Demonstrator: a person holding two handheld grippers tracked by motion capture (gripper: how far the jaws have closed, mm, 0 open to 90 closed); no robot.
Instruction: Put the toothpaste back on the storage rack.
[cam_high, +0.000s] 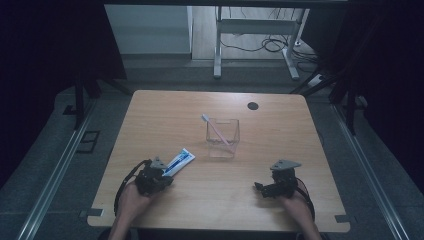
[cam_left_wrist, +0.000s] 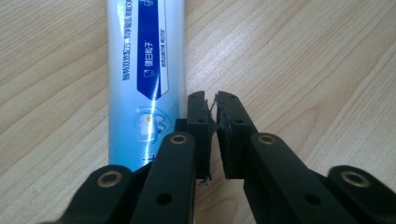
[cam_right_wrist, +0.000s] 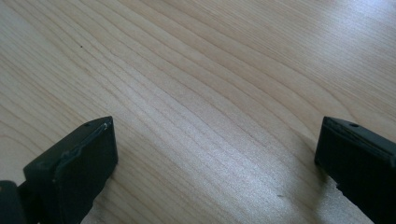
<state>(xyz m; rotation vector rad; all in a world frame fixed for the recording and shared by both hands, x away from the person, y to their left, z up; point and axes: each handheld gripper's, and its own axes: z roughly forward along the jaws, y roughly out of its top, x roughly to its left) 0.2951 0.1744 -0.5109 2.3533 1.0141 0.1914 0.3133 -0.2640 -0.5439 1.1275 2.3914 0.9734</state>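
— Looking down from the high view, I have the left tool near the desk's front-left corner and the right tool near its front-right corner, each in one of my hands. How does the left one stand?

— Clenched, or close to it. In the left gripper view the jaws of the left tool stand almost together with only a thin slit between them, and nothing sits in that slit. The toothpaste tube lies flat on the wood just beside the left jaw, its edge against that jaw's outer side, not between the two.

— And where is the tube on the desk?

— From above, the toothpaste tube lies slanted in the front-left part, one end at my left tool, the other pointing toward the middle. It is well in from the left edge and the front edge.

— The right one?

— Released. In the right gripper view the right tool has its jaws spread wide, with bare wood between them.

— What stands in the way?

— A clear cup sits near the middle of the desk with a pink toothbrush leaning in it, head up toward the far-left. A dark round cap lies near the far edge. Between my two tools the front strip is open wood, and so is the right side.
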